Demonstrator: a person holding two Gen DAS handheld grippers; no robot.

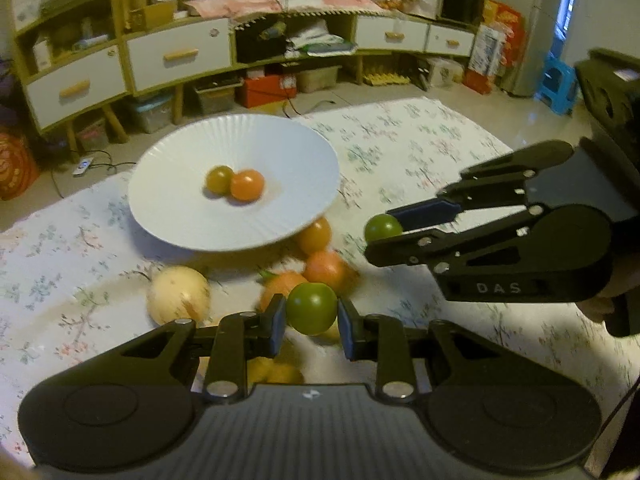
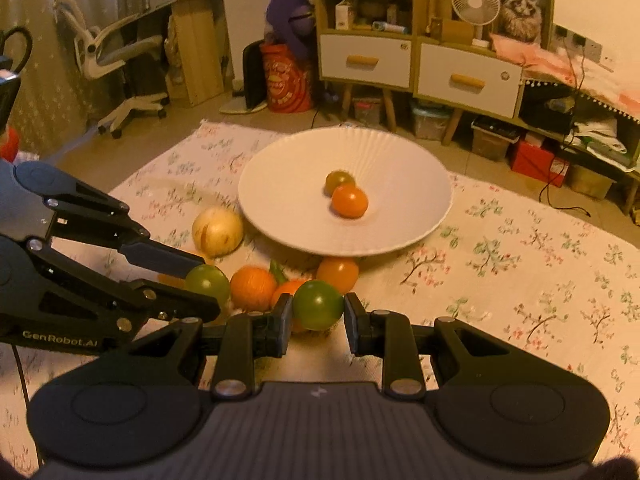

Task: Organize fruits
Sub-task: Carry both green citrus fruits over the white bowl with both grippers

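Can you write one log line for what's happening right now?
left gripper: holds green tomato | right gripper: holds green tomato | plate: two tomatoes

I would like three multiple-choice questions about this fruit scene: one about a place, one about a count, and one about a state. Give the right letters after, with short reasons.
1. Where does the pale onion lie?
A. In the plate
B. On the cloth beside the plate
C. In a gripper

2. How many tomatoes lie in the white plate?
A. None
B. Two
C. Five

3. What is the state of the two grippers?
A. Both open and empty
B. Only the left holds something
C. Each is shut on a green tomato

Answers:
1 B: the onion rests on the flowered cloth, just outside the plate's rim.
2 B: one greenish tomato and one orange tomato touch at the plate's centre.
3 C: the left gripper clamps a left green tomato, and the right gripper clamps a right green tomato.
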